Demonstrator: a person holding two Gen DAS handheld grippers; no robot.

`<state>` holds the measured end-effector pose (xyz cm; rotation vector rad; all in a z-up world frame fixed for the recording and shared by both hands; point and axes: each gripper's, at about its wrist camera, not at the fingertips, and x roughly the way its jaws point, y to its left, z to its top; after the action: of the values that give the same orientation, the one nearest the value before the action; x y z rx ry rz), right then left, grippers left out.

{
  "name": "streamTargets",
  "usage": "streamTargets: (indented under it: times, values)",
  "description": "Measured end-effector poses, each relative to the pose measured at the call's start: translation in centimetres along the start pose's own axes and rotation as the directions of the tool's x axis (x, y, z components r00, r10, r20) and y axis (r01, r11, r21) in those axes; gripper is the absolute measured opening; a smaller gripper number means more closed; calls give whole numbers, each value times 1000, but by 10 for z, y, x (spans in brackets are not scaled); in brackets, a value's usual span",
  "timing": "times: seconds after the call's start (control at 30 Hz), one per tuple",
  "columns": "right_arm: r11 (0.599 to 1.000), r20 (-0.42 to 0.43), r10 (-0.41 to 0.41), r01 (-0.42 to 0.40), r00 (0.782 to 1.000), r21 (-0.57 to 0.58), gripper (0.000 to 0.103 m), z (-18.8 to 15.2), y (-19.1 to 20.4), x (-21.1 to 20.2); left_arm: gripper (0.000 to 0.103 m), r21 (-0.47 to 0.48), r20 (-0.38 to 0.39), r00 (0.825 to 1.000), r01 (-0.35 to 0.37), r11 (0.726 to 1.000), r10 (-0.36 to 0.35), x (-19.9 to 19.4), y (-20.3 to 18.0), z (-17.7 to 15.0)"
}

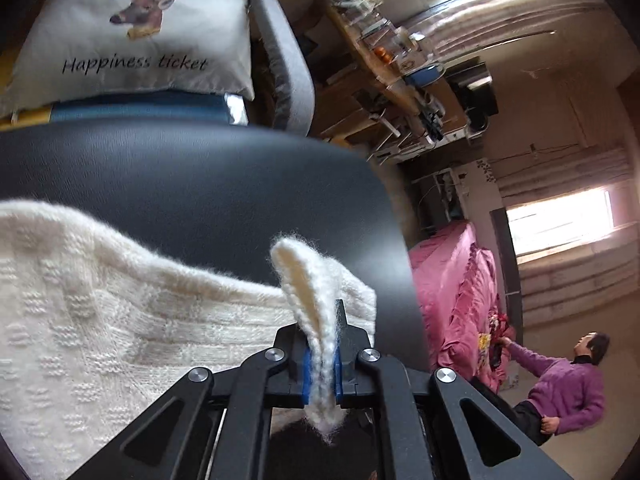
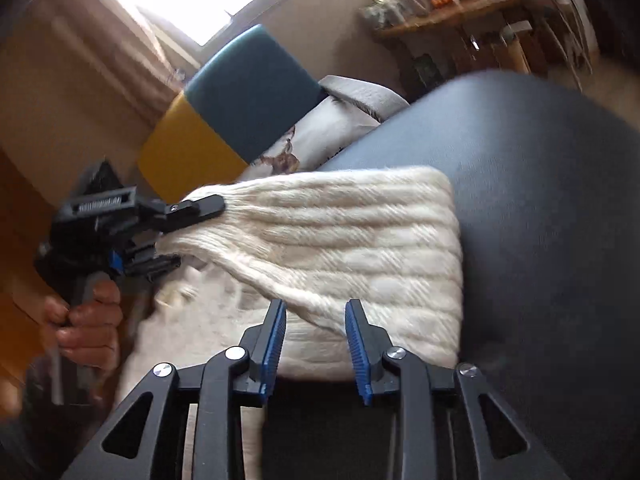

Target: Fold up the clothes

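Observation:
A cream knitted sweater lies on a dark padded surface. My left gripper is shut on a doubled-up edge of the knit, which stands up between the blue pads. In the right wrist view the same sweater lies partly folded on the dark surface, and the left gripper, held by a hand, lifts its left corner. My right gripper is open, its blue-padded fingers straddling the sweater's near edge with nothing pinched.
A white deer-print pillow rests on a blue and yellow chair behind the surface. A cluttered wooden shelf, a pink-covered bed and a person in a purple sweater are to the right.

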<state>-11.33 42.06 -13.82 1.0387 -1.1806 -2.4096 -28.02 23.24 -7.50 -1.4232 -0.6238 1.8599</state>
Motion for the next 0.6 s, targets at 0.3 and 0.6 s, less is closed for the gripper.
streamTargets:
  times: [0.3,0.6]
  values:
    - [687,201,469,-498,860,529,102,-25,-18,23,7,94,221,974,36,995,-56,-144,-33,27]
    - [688,96,419,-384,903,615,103,-35,30,120,7,115,398,909,86,990,-125,-275,-6,0]
